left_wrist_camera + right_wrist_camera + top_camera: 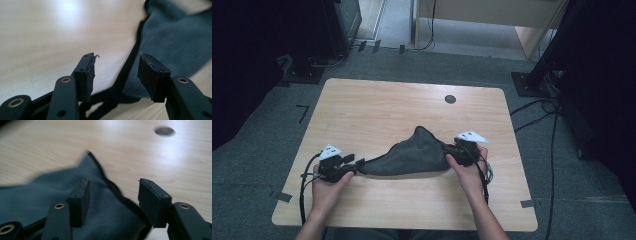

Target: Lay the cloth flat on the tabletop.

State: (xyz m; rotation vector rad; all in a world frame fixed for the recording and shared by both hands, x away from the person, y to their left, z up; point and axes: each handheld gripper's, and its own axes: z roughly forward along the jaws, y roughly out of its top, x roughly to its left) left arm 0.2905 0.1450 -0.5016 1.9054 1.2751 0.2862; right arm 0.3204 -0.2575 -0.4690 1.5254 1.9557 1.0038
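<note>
A dark grey cloth (412, 155) lies crumpled on the wooden table (377, 105), drawn out to a thin tail at its left end. My left gripper (357, 162) sits at that tail. In the left gripper view its jaws (116, 72) stand apart, with the cloth (175, 37) to the right and its dark edge running low between them, untouched by the pads. My right gripper (451, 150) is at the cloth's right end. In the right gripper view it (113, 197) hangs open over the cloth (37, 195), whose bound edge passes between the jaws.
A round cable hole (450, 99) sits in the table's far part, also seen in the right gripper view as a grey hole (164, 130). Cables (552, 150) trail on the carpet to the right. Dark stands (307, 70) rise beyond the far-left corner.
</note>
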